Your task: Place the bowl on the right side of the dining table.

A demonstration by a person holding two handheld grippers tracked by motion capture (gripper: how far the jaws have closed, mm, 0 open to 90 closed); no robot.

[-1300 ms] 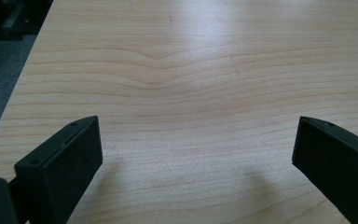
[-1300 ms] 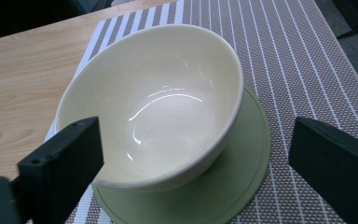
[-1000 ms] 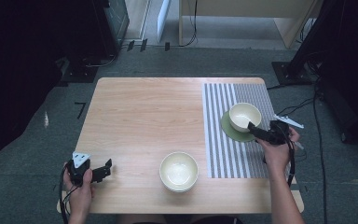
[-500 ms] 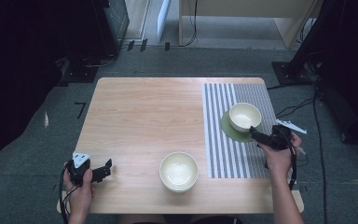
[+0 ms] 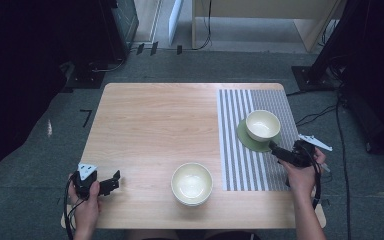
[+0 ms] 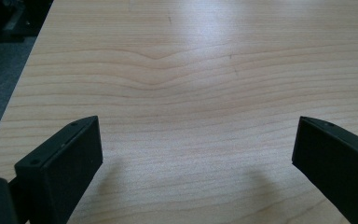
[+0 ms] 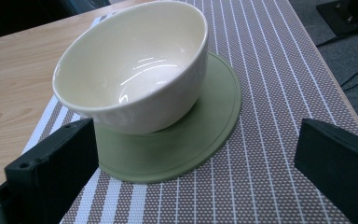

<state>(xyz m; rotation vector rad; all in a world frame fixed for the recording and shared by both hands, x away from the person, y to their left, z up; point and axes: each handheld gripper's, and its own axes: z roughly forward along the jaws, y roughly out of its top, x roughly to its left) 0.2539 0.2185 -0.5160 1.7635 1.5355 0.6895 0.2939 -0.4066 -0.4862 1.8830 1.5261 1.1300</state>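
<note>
Right gripper view: right gripper [image 7: 193, 154], jaws spread wide, nothing held between them. It points at a cream bowl [image 7: 133, 65] seated on a green saucer [image 7: 200, 135]; the left jaw stands just beside the saucer's near edge, whether touching cannot be told. Saucer lies on a striped placemat [image 7: 261, 70] covering the right part of the wooden table [image 7: 14, 70].

High view: right gripper [image 5: 274, 150] sits just beside the saucer [image 5: 245, 136], near the placemat's right edge. A second cream bowl [image 5: 192, 183] stands on bare wood near the table's front edge, just left of the placemat [image 5: 235, 150].

Left gripper [image 5: 114, 180], at the table's front left corner, well apart from both bowls: jaws wide open, empty, over bare wood.
</note>
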